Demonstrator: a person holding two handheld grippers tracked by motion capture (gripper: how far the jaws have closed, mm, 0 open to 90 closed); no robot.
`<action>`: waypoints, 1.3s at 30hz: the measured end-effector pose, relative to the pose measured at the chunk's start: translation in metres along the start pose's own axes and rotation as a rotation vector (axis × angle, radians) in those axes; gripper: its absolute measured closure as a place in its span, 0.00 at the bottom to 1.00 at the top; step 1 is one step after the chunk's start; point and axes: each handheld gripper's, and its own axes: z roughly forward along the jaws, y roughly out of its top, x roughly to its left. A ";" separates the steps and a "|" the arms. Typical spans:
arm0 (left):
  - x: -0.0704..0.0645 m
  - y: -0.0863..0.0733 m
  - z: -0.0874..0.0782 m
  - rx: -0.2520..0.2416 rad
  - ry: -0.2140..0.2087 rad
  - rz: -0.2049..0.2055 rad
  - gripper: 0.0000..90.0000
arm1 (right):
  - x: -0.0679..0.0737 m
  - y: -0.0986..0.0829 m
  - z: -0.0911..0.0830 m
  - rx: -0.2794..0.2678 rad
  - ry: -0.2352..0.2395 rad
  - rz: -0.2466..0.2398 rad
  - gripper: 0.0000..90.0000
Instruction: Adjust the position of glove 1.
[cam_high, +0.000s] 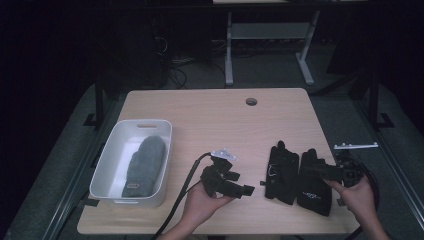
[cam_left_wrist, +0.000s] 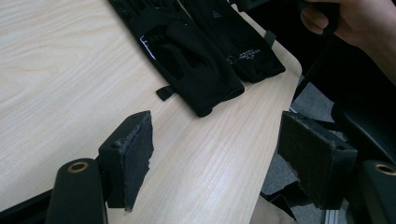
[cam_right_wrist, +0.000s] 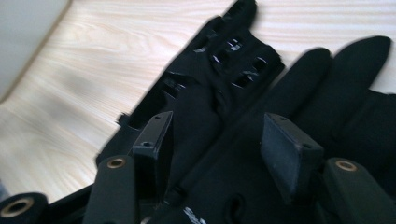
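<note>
The big wooden table (cam_high: 220, 115) holds everything. Near its left edge sits a white bin (cam_high: 111, 155), and a grey mitten (cam_high: 145, 165) already lies inside it. That looks like one piece put away. Two black gloves are not in the bin yet. They lie flat, side by side and touching, close to the front right corner of the table. The left black glove (cam_high: 281, 172) has little holes on its back, and the right black glove (cam_high: 314, 187) has small white writing near its cuff. So my guess is that the job is partly done, with the two black gloves left to pick up and carry over to the bin. The right gripper (cam_high: 327, 171) is held low over the right black glove, with a hand (cam_high: 356, 197) behind it at the front right corner. In the right gripper view its jaws are spread apart with black cloth under them, and they pinch nothing yet. The left gripper (cam_high: 239, 189) is near the front edge, about in the middle, and points toward the gloves. Its jaws are spread wide too and hold nothing, with bare wood between them in the left gripper view. A small black tab (cam_left_wrist: 164, 93) sticks out from the cuff of the left black glove.
</note>
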 end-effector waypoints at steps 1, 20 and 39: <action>0.000 0.000 0.000 -0.002 -0.001 -0.001 0.30 | -0.001 -0.001 0.000 0.003 -0.011 -0.003 0.48; 0.000 -0.002 0.005 0.000 -0.007 -0.001 0.30 | -0.011 -0.015 0.006 0.079 -0.145 -0.054 0.46; 0.000 -0.008 -0.002 -0.020 -0.018 -0.011 0.30 | 0.011 -0.019 0.026 0.168 -0.369 -0.251 0.67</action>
